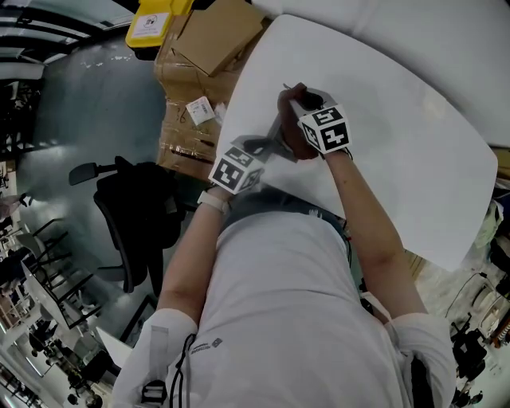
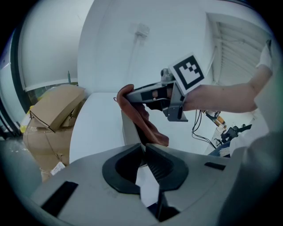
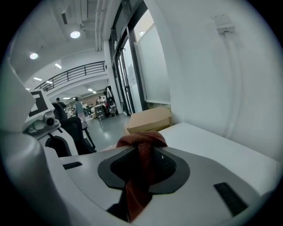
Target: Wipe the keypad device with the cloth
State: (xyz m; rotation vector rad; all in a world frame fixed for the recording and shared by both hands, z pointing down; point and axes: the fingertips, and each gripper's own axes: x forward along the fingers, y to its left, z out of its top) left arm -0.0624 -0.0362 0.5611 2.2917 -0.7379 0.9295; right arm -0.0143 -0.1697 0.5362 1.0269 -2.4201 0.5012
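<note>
My left gripper is shut on a thin grey slab, the keypad device, which stands edge-on out of its jaws above the white table. A rust-brown cloth drapes over the device's top and right side. My right gripper comes in from the right with its jaws shut on the top of that cloth. In the right gripper view the cloth is bunched between the jaws of the right gripper and hangs down through them. From the head view both grippers meet at the table's near left edge, left gripper beside right gripper.
Cardboard boxes and a yellow case lie on the floor past the table's left edge. A black office chair stands to my left. Cables hang at the table's right side.
</note>
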